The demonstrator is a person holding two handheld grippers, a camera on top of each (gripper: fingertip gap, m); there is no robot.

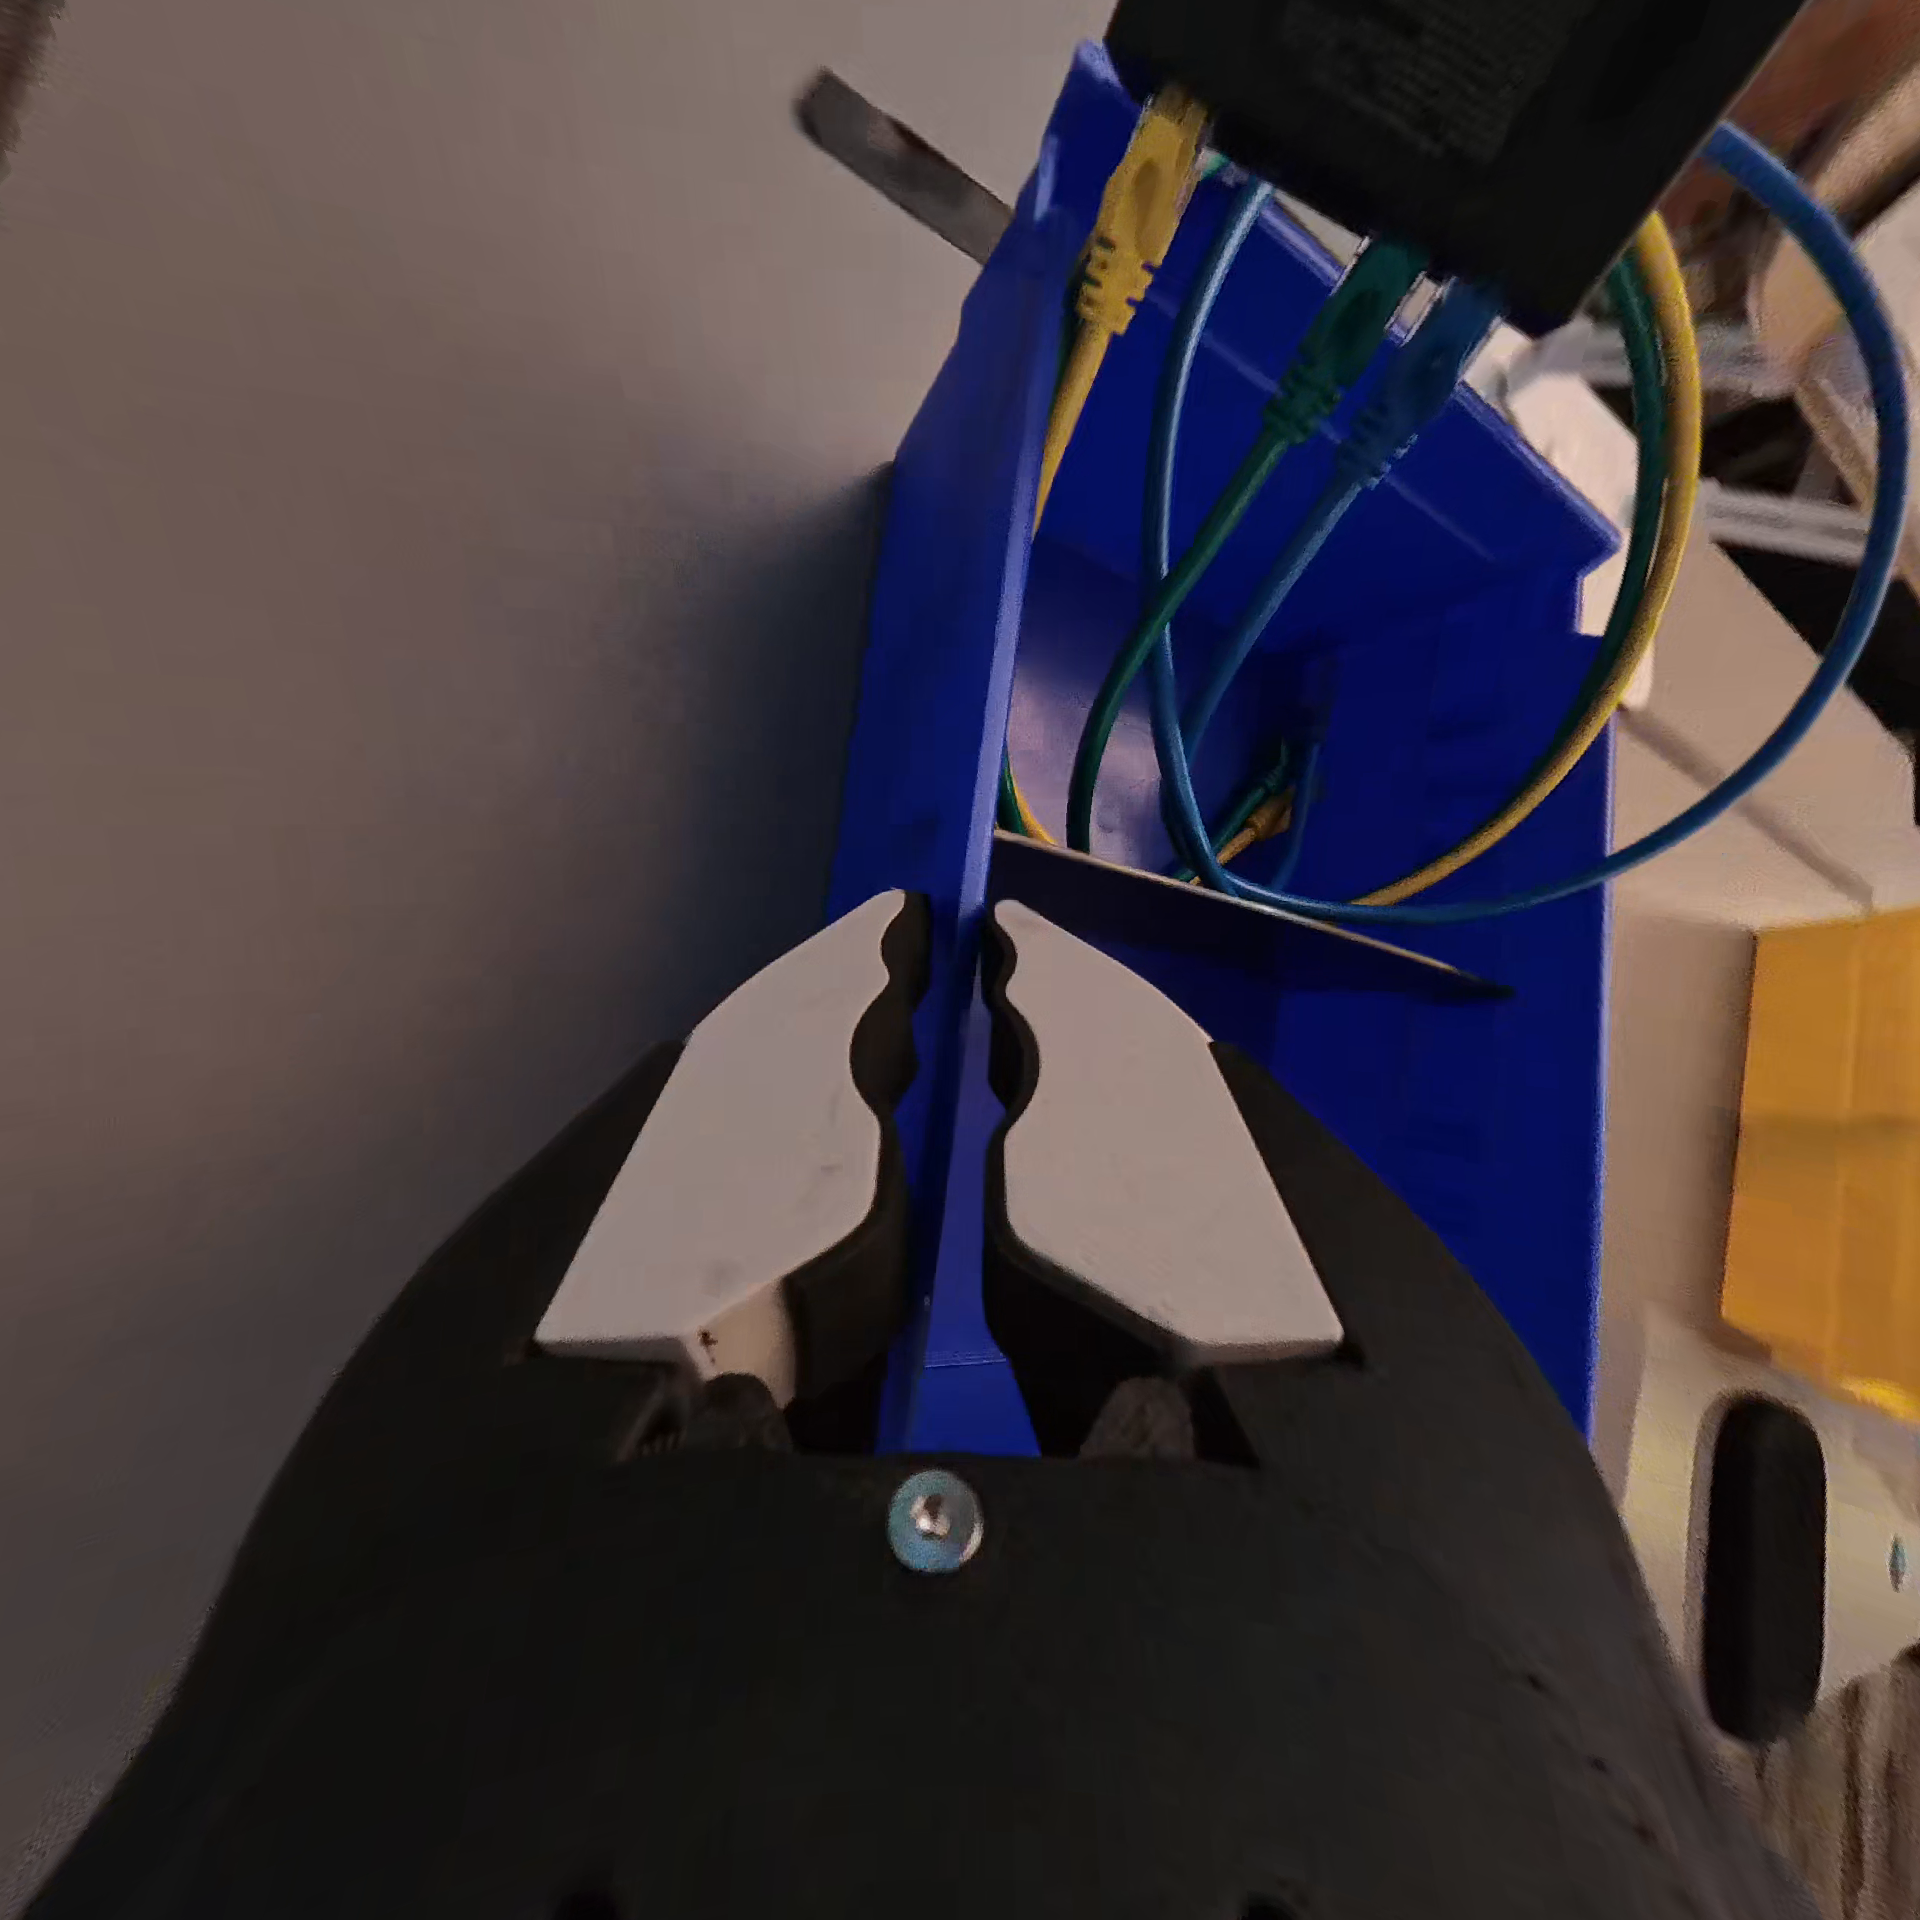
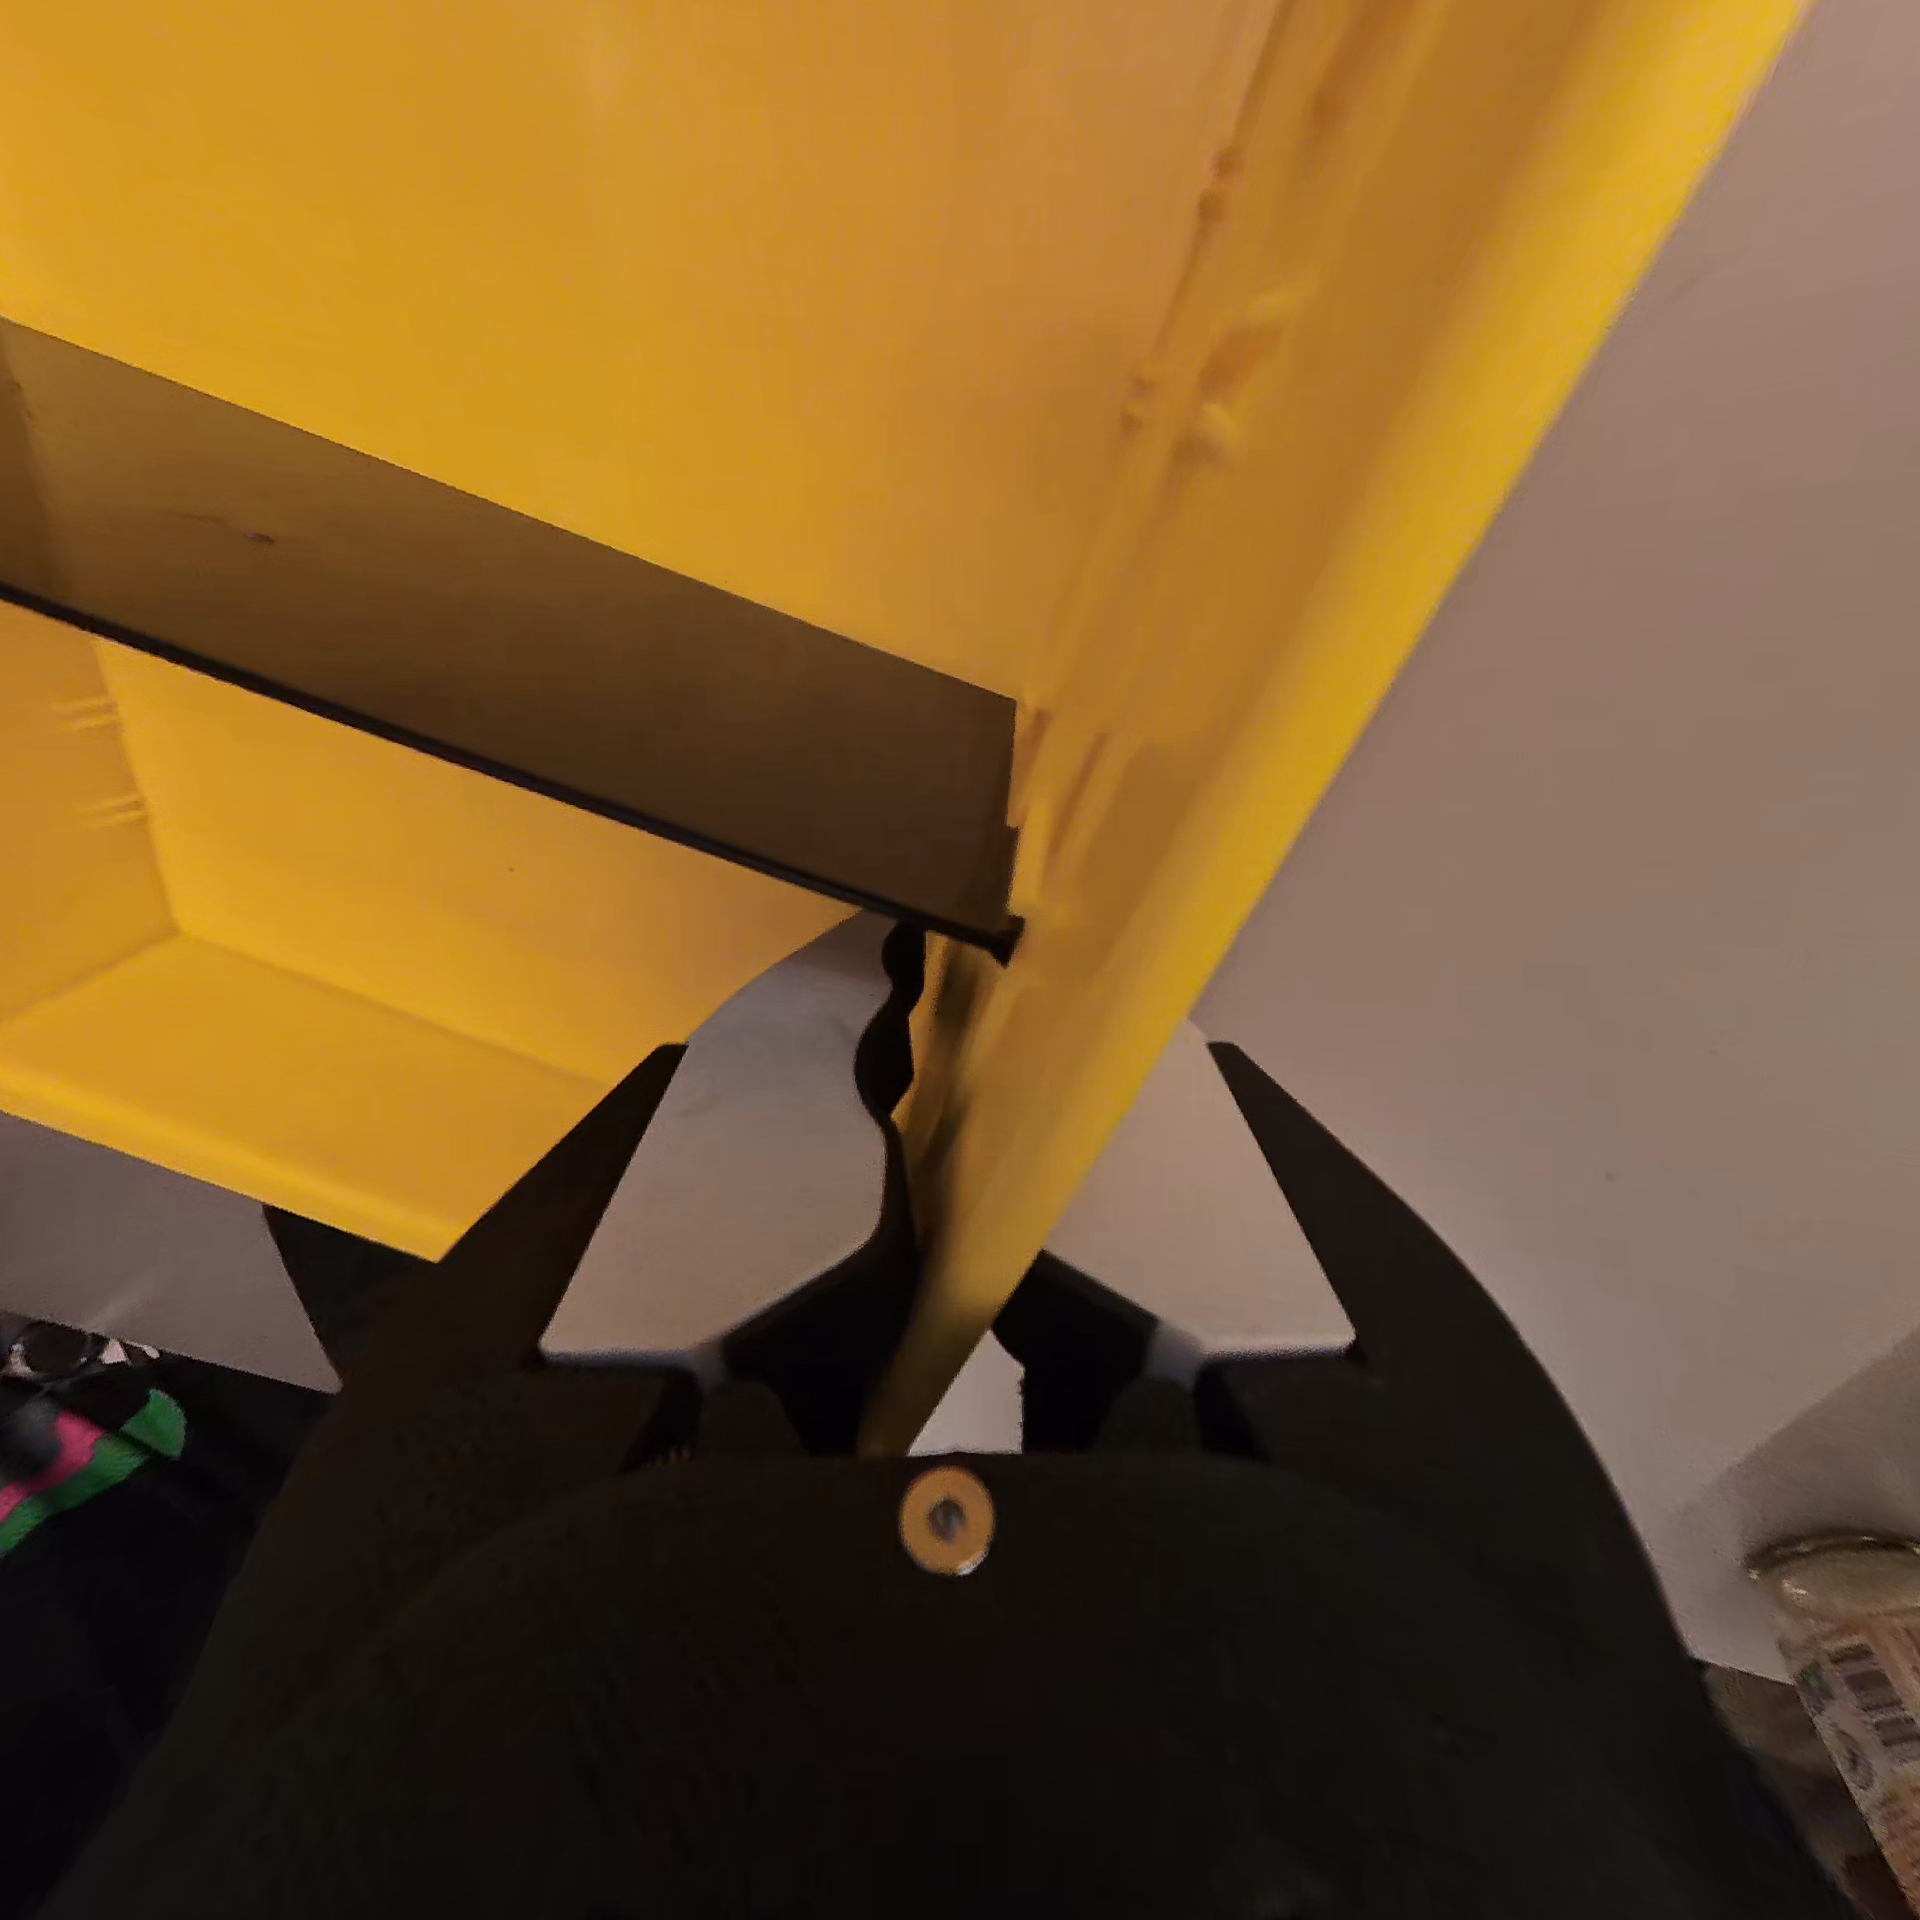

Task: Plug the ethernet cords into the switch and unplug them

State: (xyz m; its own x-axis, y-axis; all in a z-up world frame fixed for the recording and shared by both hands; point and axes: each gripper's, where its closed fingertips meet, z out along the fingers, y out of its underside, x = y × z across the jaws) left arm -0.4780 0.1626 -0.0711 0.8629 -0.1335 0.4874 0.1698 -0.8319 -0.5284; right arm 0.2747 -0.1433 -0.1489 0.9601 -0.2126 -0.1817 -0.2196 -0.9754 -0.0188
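Left wrist view only: a tall blue plastic bin (image 1: 1455, 935) w/ a thin dark divider plate (image 1: 1195, 914) slotted across it, and above it a black box-shaped switch (image 1: 1455, 114) at the top edge. Three ethernet cords sit plugged into the switch: yellow cord (image 1: 1127, 239), green cord (image 1: 1320, 364), blue cord (image 1: 1403, 405); they loop down into the bin.

Right wrist view only: a big yellow plastic bin (image 2: 727, 260) w/ its own dark divider (image 2: 582, 675); no switch or cords there.

Left gripper (image 1: 951, 935) is clamped on the blue bin's side wall. Right gripper (image 2: 935, 966) is closed onto the yellow bin's wall, one finger hidden behind it.

Pale wall (image 2: 1610, 727) behind; blurred clutter at the edges, can't tell what.
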